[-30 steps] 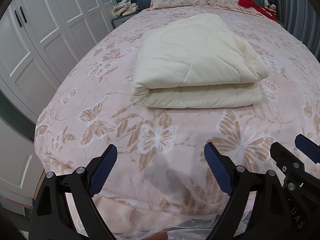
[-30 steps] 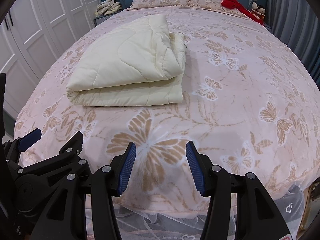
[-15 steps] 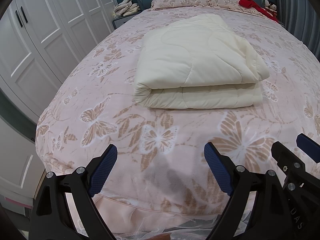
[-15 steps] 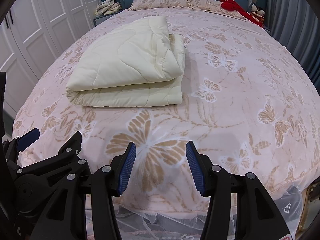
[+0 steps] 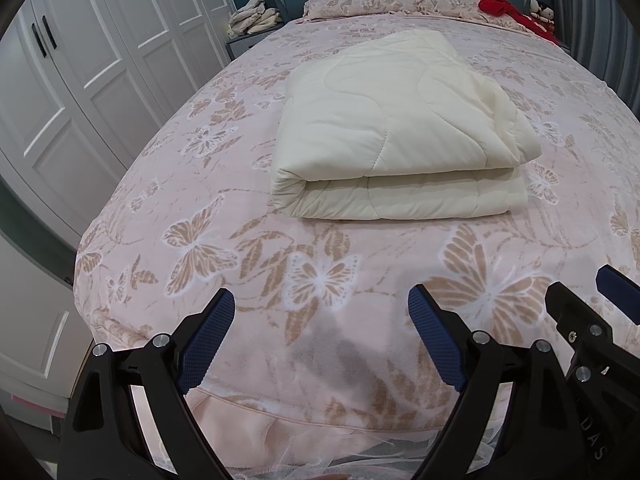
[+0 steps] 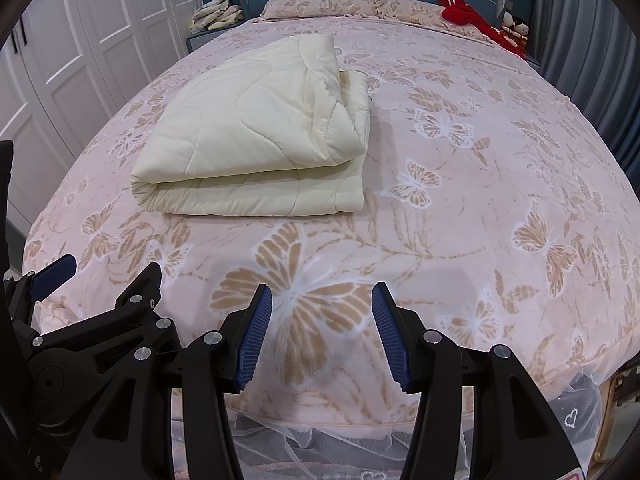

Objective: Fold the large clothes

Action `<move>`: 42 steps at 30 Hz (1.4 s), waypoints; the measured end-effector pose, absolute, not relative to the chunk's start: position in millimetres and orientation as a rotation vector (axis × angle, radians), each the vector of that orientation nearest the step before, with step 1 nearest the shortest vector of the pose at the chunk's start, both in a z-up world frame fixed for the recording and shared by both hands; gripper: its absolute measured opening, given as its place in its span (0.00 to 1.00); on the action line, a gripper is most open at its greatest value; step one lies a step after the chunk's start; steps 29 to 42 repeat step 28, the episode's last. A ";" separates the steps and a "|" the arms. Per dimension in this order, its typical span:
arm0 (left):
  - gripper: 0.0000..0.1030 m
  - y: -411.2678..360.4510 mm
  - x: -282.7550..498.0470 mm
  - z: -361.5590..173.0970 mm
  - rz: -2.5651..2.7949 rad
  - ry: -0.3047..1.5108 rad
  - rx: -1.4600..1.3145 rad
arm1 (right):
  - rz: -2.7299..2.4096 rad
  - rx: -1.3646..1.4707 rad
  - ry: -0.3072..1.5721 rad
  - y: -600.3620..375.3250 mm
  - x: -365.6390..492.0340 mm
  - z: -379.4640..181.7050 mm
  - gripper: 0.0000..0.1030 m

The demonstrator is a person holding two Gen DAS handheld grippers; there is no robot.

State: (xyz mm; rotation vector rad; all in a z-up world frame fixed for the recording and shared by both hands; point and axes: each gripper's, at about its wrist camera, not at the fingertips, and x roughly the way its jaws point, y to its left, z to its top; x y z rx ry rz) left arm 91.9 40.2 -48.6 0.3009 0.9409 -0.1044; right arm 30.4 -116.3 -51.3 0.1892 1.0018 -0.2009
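Quilt (image 5: 400, 128) lies folded, long axis toward the headboard; both grippers' jaws empty, apart.

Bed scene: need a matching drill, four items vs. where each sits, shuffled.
Items:
1. cream quilt
2. red cloth
3. pale bundle
4. left tool

Places:
A. on the nightstand beside the headboard
B. folded, mid-bed on the butterfly cover
C. open and empty, over the foot of the bed
D. at the head of the bed, far right corner

Pairs: 1-B, 2-D, 3-A, 4-C
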 end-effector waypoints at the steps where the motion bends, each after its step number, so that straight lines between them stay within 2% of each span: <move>1: 0.83 40.0 91.9 -48.8 -0.105 0.941 0.300 | -0.201 0.189 1.002 -116.6 30.3 -51.2 0.50; 26: 0.73 34.3 91.4 -50.9 -0.123 0.942 0.315 | -0.206 0.189 1.007 -118.9 31.3 -51.9 0.50; 42: 0.73 34.6 91.1 -51.4 -0.124 0.942 0.315 | -0.207 0.190 1.007 -118.4 31.1 -52.1 0.50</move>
